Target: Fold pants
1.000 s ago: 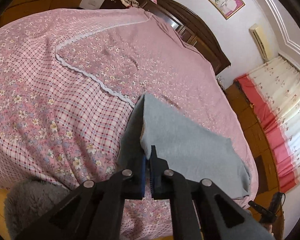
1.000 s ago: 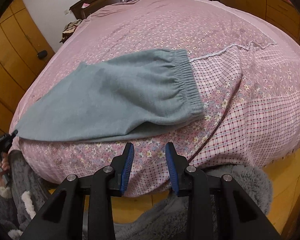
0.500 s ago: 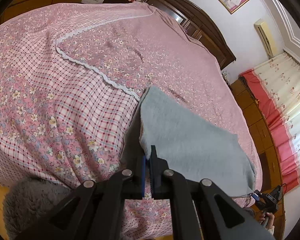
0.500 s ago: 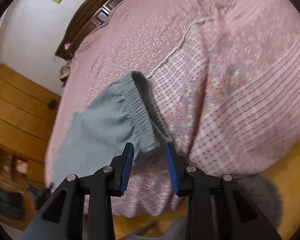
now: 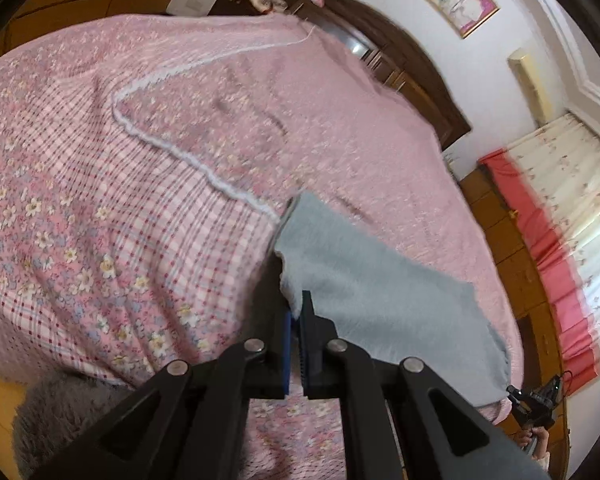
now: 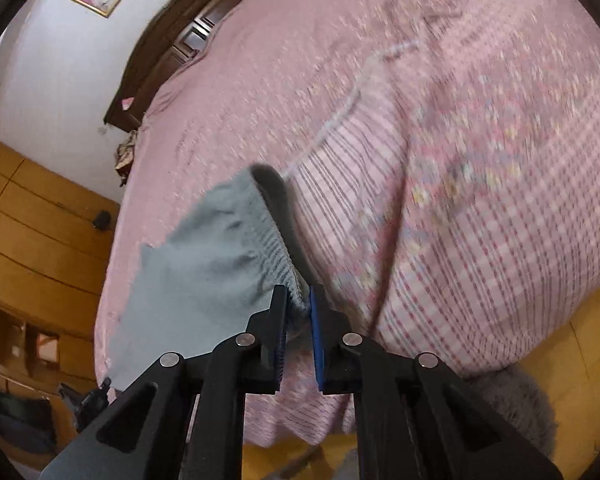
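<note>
Grey pants (image 5: 384,292) lie on a pink floral bed (image 5: 140,184), near its front edge. My left gripper (image 5: 296,312) is shut on a near corner of the grey cloth, which rises from the bed into the jaws. In the right wrist view the pants (image 6: 204,280) show their gathered elastic waistband (image 6: 274,240). My right gripper (image 6: 298,304) is shut on the near end of that waistband, with the cloth bunched between the blue pads.
A dark wooden headboard (image 5: 400,60) stands at the far end of the bed. Red and cream curtains (image 5: 560,240) hang on one side and wooden cabinets (image 6: 32,220) on the other. A framed picture (image 5: 460,0) is on the wall.
My right gripper has moved in to the waistband and closed on it; it was open a second ago. My left gripper has kept its grip and shifted slightly.
</note>
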Tool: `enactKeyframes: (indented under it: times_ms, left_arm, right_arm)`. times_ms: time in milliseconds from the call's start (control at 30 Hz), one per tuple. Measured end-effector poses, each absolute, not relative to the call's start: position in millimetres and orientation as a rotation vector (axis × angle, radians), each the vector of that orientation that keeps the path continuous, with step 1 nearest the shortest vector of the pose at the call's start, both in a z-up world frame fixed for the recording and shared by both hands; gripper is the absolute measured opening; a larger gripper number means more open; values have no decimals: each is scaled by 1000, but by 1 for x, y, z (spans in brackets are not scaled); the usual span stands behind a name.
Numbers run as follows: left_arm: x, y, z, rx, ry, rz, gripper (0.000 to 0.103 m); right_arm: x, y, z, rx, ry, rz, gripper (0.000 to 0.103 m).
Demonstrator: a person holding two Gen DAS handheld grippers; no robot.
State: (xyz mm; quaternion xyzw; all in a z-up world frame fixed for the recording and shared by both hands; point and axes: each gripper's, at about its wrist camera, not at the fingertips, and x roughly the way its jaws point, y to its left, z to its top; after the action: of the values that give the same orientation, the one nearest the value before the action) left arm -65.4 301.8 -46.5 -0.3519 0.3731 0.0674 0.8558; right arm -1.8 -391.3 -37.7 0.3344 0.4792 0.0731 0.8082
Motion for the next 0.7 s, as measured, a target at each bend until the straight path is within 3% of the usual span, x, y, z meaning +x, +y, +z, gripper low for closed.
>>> enactKeyframes:
  times_ms: [133,333,400,467,700]
  left_arm:
    - [-63,295,-58,-700,840,187,4]
    - [-61,290,-61,-701,846,231,8]
    - [-68,293,-61,-721,832,241,25]
    - [-74,293,-58,-725,834,249,63]
    - [-64,262,4,-338,774,390,68]
  right_arm:
    - [-9,-390,-47,710,1020,142,15]
    - [-12,-377,-40,555,1054,130,35]
    - [-14,-373,-34,528,1042,146,37]
    - [-18,-369,-23,481,1048,156,38]
    - [-12,-329,30,126,1014,129,39]
